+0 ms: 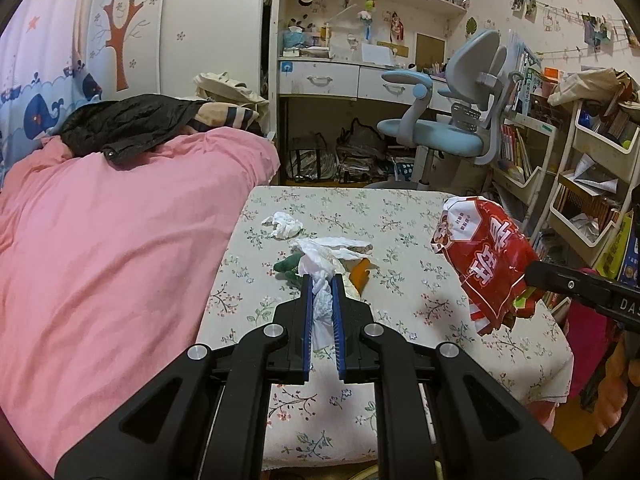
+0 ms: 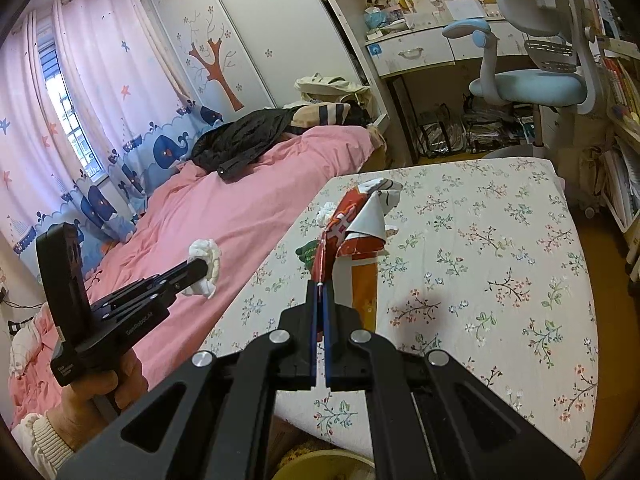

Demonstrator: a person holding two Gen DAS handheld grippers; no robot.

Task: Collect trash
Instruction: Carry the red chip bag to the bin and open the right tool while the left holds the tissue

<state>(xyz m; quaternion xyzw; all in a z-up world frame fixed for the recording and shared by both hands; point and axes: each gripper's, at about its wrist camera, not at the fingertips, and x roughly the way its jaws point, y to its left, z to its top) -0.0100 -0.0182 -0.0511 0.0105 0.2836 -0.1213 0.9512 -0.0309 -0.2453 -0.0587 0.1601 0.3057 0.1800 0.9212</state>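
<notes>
My left gripper clamped a white tissue; my right gripper pinched the red snack bag above the table.

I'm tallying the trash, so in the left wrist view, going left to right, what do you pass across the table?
Crumpled white tissue → green scrap → white tissue held in the left gripper → orange wrapper → red snack bag held by the right gripper.

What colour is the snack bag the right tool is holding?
Red with white lettering and trim; the snack bag, held in the right tool, shows best in the left wrist view.
</notes>
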